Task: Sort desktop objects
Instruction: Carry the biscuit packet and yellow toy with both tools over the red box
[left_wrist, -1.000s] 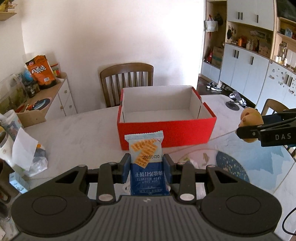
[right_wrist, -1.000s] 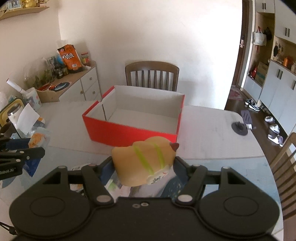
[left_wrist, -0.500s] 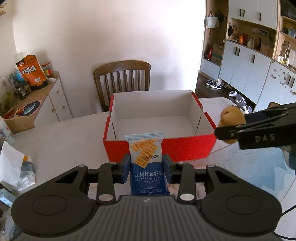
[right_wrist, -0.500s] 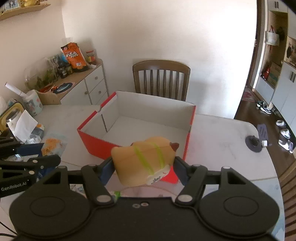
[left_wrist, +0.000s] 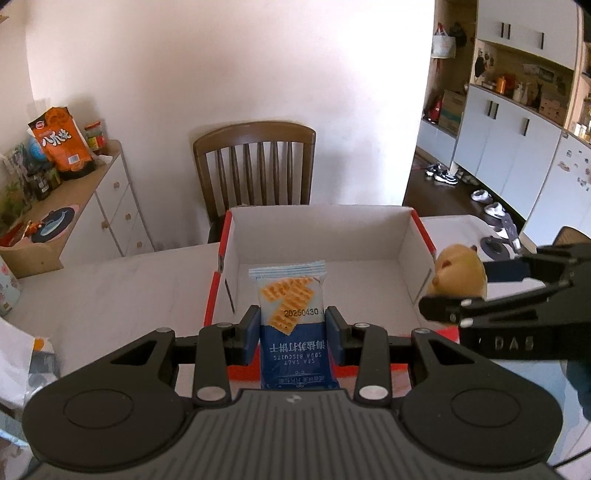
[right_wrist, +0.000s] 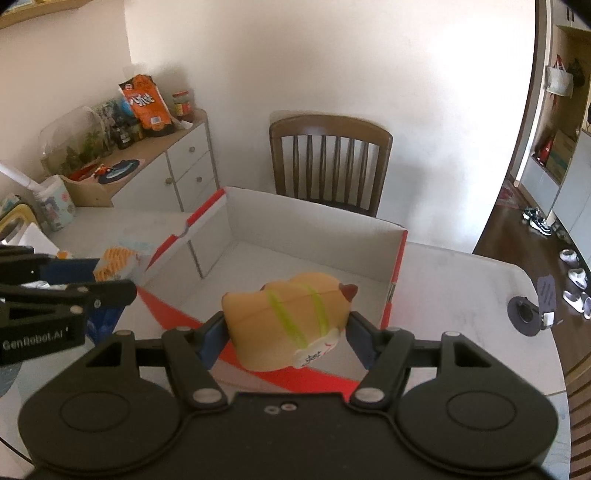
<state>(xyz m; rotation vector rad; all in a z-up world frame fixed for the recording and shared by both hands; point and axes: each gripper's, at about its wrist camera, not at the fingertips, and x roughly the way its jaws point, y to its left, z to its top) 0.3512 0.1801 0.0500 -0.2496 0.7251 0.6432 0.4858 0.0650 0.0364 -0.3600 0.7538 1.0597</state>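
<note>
The left gripper (left_wrist: 291, 334) is clenched on a biscuit packet (left_wrist: 291, 325), a flat, glossy foil sachet, blue below and pale at its crimped top edge, printed with orange crackers. The blue pads press both long sides of the packet, which stands upright between them. In the left wrist view the packet's upper half shows in front of the near wall of the red box (left_wrist: 325, 254), over the box's left portion.

The box is rectangular, open-topped cardboard, red outside and plain white inside. Its floor shows bare in both views, leaving open room across the interior. Its left wall has a notch in the rim (right_wrist: 181, 230). The box sits on a pale, matte, marbled table (left_wrist: 110, 291); the table surface left of the box is open up to crumpled white wrappers (left_wrist: 22, 354) at the left margin.

The right gripper (right_wrist: 286, 328) grasps a squishy toy (right_wrist: 288, 317), a rounded, smooth, tan form with two thin green stripes and a dark red tip. The toy is held above the near wall of the box, toward its right corner. The table's curved right edge (right_wrist: 546, 295) lies beyond, with a dark round disc (right_wrist: 524, 310) near it.

A wooden slat-back chair (right_wrist: 330, 155) stands behind the box's far wall.
</note>
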